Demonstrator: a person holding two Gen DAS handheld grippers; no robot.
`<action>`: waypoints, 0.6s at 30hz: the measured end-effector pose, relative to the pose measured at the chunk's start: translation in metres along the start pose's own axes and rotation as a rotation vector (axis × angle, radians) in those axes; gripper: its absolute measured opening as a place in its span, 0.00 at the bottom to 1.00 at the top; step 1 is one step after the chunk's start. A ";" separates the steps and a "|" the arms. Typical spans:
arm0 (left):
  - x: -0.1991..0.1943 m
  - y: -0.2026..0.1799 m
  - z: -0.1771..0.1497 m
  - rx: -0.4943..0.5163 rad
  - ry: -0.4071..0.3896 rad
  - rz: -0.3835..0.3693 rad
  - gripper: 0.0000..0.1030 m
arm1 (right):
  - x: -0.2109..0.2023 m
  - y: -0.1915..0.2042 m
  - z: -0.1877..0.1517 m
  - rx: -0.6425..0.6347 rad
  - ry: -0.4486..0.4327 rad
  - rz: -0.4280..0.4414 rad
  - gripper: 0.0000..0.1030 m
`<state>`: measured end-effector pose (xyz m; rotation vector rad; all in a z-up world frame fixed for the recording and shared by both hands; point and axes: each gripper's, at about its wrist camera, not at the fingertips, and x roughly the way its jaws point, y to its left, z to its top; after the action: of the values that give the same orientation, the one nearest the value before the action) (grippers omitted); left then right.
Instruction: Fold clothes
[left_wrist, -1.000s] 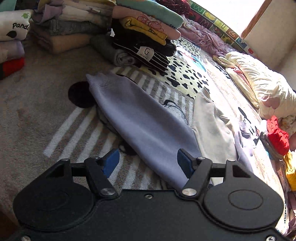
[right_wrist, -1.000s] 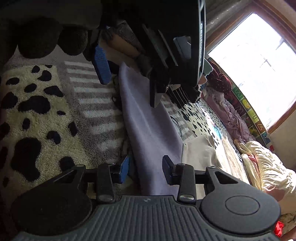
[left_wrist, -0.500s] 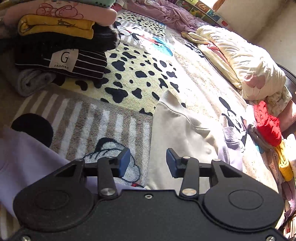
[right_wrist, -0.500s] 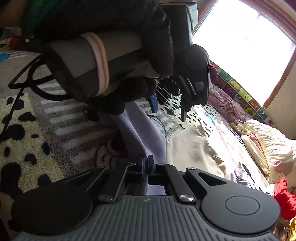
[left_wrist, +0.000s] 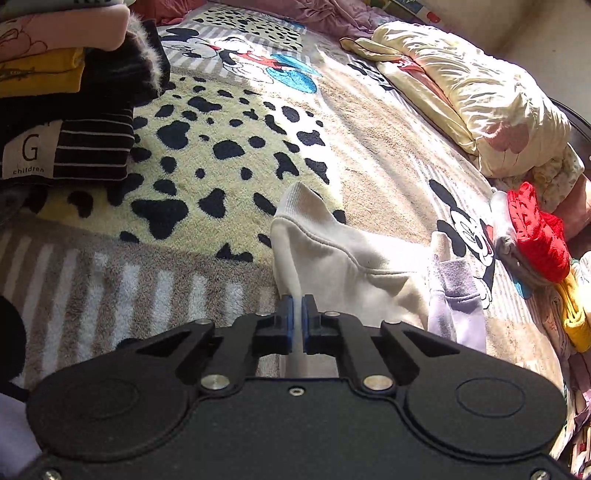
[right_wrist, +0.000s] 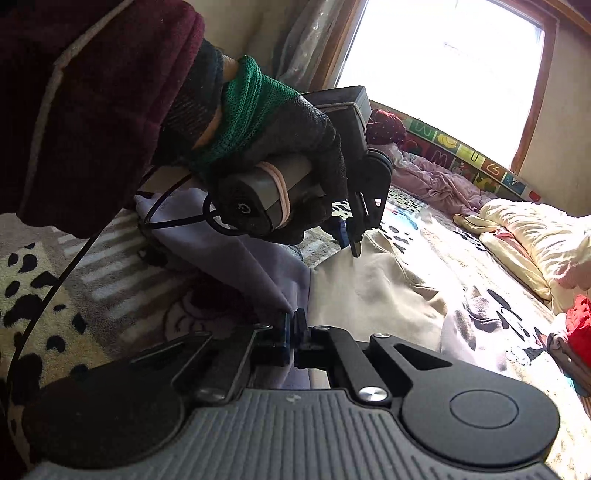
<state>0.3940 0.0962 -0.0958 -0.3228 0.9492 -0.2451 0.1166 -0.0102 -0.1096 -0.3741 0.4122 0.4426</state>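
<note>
No containers in sight; loose garments only, lying on a patterned blanket (left_wrist: 229, 155) spread over a bed. Left tongs (left_wrist: 294, 317) closed tight, blue pads (left_wrist: 285, 314) pinching a thin raised fold of the cream-and-lilac sweatshirt (left_wrist: 332, 258). Right tongs (right_wrist: 291, 326) likewise closed, pinching fabric right at the seam where the lilac sleeve (right_wrist: 251, 254) meets the cream body (right_wrist: 369, 288). Sweatshirt spread on the blanket directly ahead of both tongs, long axis running away from the left tongs toward the ribbed cream edge (left_wrist: 299, 195), which points to the far side of the bed. Lilac ribbed cuff (left_wrist: 456, 280) lying just right of the cream body, touching it. In the right wrist view, lilac sleeve stretching back and left from the seam, passing under a gloved hand (right_wrist: 295, 158) that grips the other tool's handle; green knit glove cuff and dark red sleeve (right_wrist: 92, 92) above it. Stack of folded clothes (left_wrist: 66, 110) left of the sweatshirt, striped black piece with a "G children" label at the bottom, yellow and pink pieces above. Pale yellow quilt (left_wrist: 480, 92) bunched well right of and beyond the sweatshirt. Red garment (left_wrist: 535, 232) on a small pile near the sweatshirt's right, apart from it. Bright window (right_wrist: 443, 66) beyond the bed's far edge.
</note>
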 end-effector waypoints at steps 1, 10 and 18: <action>-0.001 -0.009 0.001 0.021 -0.006 0.008 0.03 | -0.002 -0.005 0.000 0.021 -0.005 -0.003 0.02; 0.007 -0.085 -0.004 0.201 -0.019 0.099 0.02 | -0.020 -0.056 -0.021 0.209 -0.003 -0.028 0.02; 0.052 -0.124 -0.019 0.291 0.027 0.184 0.03 | -0.032 -0.097 -0.053 0.374 0.035 -0.041 0.02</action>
<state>0.3996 -0.0393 -0.0990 0.0355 0.9485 -0.2156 0.1213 -0.1249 -0.1150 -0.0270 0.5093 0.3103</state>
